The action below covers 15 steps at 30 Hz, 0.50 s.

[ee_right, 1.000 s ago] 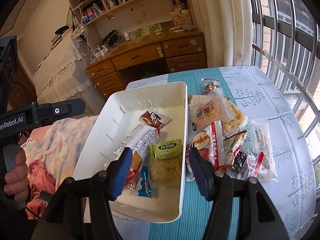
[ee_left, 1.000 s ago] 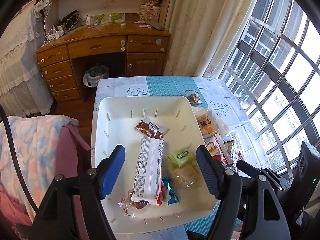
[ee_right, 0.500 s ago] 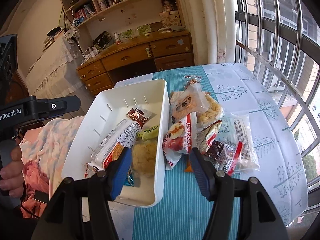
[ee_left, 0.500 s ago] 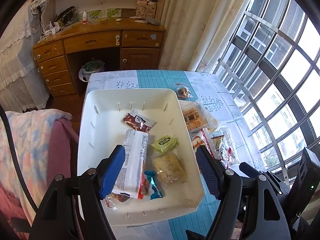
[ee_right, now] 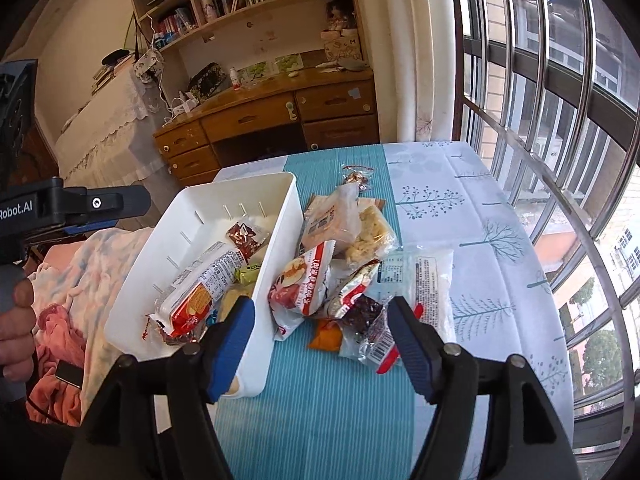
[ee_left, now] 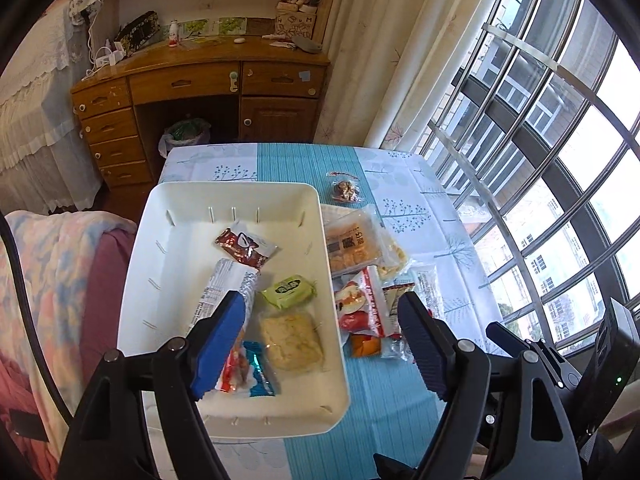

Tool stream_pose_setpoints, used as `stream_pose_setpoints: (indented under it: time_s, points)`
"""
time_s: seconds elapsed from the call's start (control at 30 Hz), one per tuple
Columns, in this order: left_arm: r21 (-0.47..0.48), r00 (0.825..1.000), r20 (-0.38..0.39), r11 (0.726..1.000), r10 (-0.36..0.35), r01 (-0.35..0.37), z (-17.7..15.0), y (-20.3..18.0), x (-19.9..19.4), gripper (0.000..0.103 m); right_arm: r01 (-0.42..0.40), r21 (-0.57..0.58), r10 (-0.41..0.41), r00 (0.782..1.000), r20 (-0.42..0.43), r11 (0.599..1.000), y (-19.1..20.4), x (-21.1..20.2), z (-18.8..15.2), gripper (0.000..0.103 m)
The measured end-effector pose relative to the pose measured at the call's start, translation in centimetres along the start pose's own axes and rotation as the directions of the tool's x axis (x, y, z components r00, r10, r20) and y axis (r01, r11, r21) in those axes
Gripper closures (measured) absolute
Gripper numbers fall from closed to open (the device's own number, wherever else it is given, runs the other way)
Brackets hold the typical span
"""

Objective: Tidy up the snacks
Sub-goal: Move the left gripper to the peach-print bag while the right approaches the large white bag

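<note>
Snacks (ee_right: pixel 352 276) lie in a loose pile on the table (ee_right: pixel 480 216), just beside the white bin (ee_right: pixel 280 240), and several more are already inside the bin. Nearest to the right gripper (ee_right: pixel 322 342), whose jaws stand wide apart and hold nothing, is a small clear packet with dark pieces (ee_right: pixel 366 316), and beside it a red and white bag (ee_right: pixel 304 284) that leans against the bin wall. The left gripper (ee_left: pixel 320 340) hovers above the near end of the bin, its jaws also apart and empty.

I judge these packets to be light and soft. The film looks smooth and probably slippery, and the contents, like crackers or chips, may break under a hard squeeze. A good place to hold is the flat sealed edge of a bag, or across its narrow side with gentle pressure.

Inside the bin are a long biscuit pack (ee_left: pixel 224 292), a green packet (ee_left: pixel 289 289) and a brown wrapper (ee_left: pixel 244 246). Further away, a small twisted packet (ee_right: pixel 357 178) lies alone on the cloth.

Printing on the packets is too small to read. On the left gripper's body the words "Robot.AI" are visible in the right wrist view.
</note>
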<state>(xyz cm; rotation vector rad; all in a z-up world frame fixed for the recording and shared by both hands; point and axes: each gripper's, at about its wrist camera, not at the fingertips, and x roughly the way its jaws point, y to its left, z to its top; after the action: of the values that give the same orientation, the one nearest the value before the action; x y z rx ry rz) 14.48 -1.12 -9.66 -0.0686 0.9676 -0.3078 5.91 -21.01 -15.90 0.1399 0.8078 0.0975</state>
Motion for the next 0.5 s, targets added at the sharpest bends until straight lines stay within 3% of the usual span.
stream_pose_setpoints:
  time_s: [0.5]
  points:
    - [-0.057,0.998,-0.039,0.997,0.041,-0.043,-0.2,-4.8,1.8,0.023,-0.001,-0.17,-0.002,1.0,-0.02,0.985,-4.6,0.0,1.2,0.026]
